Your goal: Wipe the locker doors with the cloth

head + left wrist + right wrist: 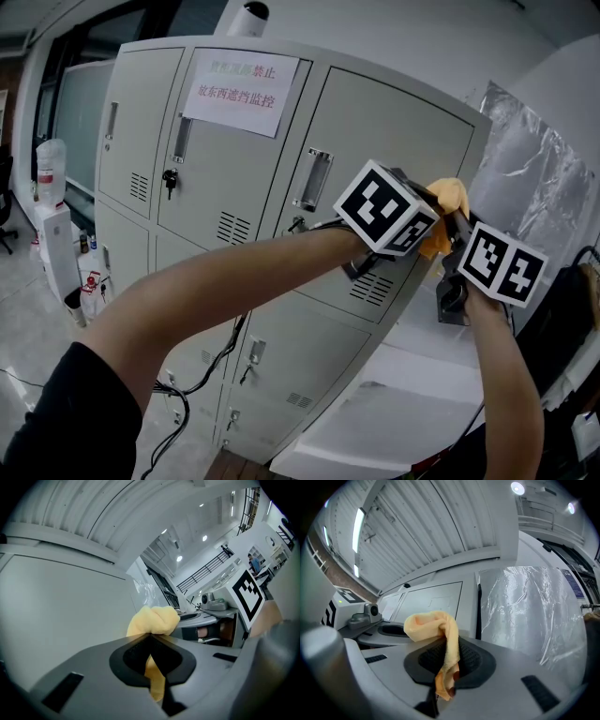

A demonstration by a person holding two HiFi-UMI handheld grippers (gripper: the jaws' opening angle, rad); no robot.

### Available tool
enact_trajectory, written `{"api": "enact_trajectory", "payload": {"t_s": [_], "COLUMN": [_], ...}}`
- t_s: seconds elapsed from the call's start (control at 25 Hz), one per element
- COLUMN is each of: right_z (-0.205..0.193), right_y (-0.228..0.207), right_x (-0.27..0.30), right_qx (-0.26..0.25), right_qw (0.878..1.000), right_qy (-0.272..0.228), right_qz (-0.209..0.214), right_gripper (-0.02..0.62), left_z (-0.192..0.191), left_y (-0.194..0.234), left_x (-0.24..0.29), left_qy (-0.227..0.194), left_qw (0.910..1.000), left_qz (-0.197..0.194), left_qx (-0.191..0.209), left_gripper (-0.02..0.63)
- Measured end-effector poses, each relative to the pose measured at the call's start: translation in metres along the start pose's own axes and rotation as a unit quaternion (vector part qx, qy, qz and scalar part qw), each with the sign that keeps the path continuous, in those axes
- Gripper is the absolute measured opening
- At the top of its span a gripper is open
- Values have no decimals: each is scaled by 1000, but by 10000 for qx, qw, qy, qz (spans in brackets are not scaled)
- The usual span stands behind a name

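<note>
Both claws are up at the right edge of the top-right door [375, 131] of the grey lockers [141, 112]. Left claw [150, 638]: jaws together, clamped on the yellow cloth [154, 619], with a bunch poking out past the tips and a strip running down through the jaw gap. Right claw [446, 654]: same story, jaws pinched on the same cloth, with a folded lump above the pads and a tail hanging below. So one cloth is held from both sides, the claws tip to tip, each marker cube [384, 208] facing the head camera. The cloth sits close against the door's right edge near the cabinet corner; I can't confirm actual contact with the panel. Every locker door in view is shut, so nothing inside them shows. A paper notice [241, 92] is taped across the top-middle door and a key [170, 178] hangs in that door's lock. Crinkled plastic sheeting [530, 178] hangs just right of the cabinet.
</note>
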State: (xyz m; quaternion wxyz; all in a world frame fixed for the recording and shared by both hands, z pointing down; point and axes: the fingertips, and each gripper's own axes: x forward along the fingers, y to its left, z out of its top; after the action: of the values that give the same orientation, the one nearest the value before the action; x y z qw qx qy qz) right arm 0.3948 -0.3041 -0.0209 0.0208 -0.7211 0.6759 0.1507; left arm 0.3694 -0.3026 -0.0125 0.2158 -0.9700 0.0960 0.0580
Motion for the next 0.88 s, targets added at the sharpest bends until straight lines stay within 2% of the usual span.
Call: {"api": "enact_trajectory", "payload": {"t_s": [0.24, 0.4, 0.88], "right_z": [3, 7, 5], "right_y": [16, 41, 135], "right_x": [-7, -5, 31], "right_qx": [223, 265, 344], "right_qw": [9994, 9984, 9931], "right_qy": [-241, -339, -316], "right_qz": [126, 355, 1074], "right_gripper": [63, 63, 63], "left_z": [1, 0, -21], "left_y": [-2, 6, 55], "left_x": [-16, -39, -121], "left_qy": [-156, -193, 39], "left_qw": [9999, 9998, 9989], "left_qz": [22, 38, 399], "left_qx": [4, 65, 258], "left_gripper": [20, 20, 20]}}
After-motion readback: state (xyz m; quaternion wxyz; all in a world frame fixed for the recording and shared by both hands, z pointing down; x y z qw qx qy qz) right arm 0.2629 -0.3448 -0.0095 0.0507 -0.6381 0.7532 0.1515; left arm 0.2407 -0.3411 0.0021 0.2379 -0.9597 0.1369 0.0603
